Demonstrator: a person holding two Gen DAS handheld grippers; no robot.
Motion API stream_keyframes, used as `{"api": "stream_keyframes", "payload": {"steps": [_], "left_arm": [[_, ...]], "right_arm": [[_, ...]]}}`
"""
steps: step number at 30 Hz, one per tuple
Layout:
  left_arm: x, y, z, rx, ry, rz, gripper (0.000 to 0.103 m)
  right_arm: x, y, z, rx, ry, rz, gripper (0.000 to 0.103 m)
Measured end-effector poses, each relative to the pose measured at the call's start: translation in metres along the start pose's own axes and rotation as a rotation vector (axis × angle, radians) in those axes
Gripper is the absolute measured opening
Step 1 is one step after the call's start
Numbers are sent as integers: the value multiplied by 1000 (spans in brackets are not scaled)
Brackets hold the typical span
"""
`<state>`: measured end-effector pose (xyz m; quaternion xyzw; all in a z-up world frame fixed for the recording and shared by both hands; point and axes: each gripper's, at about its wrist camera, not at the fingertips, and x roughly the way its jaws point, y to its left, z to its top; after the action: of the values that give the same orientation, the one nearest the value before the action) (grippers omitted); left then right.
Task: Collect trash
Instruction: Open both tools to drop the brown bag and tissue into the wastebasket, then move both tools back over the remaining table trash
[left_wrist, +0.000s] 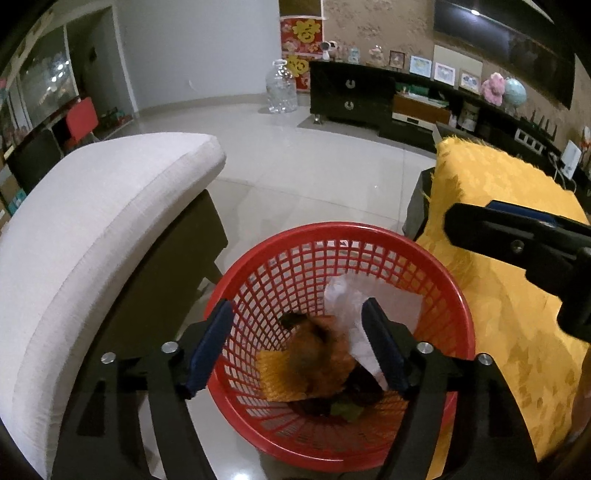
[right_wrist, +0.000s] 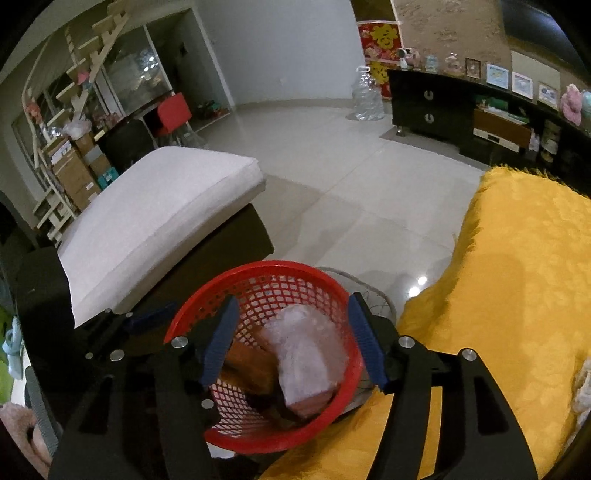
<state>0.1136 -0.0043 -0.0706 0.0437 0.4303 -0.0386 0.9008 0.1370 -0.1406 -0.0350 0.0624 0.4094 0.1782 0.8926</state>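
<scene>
1. I have the red mesh basket (left_wrist: 340, 280) on the floor, squeezed between the white cushioned seat (left_wrist: 96, 229) on the left and the yellow-covered surface (left_wrist: 509, 295) on the right; its rim sits just beside both edges.
2. The far side opens onto bare pale floor tiles (left_wrist: 295, 155) running out to the dark cabinet (left_wrist: 351, 96) and a large clear water bottle (left_wrist: 281, 88).
3. My left gripper (left_wrist: 297, 339) is released, fingers spread wide over the basket, nothing between them.
4. My right gripper (right_wrist: 290, 339) is also spread apart and empty above the basket (right_wrist: 258, 284).
5. The trash lies inside: crumpled white plastic (left_wrist: 351, 299), an orange wrapper (left_wrist: 321, 354) and darker scraps at the bottom.
6. The only writing is yellow characters on a red wall hanging (left_wrist: 301, 31), which I cannot read.
7. Only the right wrist view shows stacked cardboard boxes (right_wrist: 74, 166) and a ladder-like shelf (right_wrist: 92, 48) at far left; only the left wrist view shows a globe (left_wrist: 515, 92).
</scene>
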Motion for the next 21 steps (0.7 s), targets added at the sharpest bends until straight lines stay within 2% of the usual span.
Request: {"api": "stream_keyframes", "payload": {"steps": [5,10,14,21], "left_arm": [[-10,5,4,-38,-34,-18,78],[-18,11,9,-76,-61,-32,79],[-23,12,12,-93,-80,-39,79],[-31,0,14,-81,-107,-60,79]], "right_arm": [[-13,-6,2,1,-29,-25,59],[-25,-13,3,7,-55,-56,59],[-34,-20,-1,11,-70,-97,66],[-52,-37,-14,28,-84,-176,70]]}}
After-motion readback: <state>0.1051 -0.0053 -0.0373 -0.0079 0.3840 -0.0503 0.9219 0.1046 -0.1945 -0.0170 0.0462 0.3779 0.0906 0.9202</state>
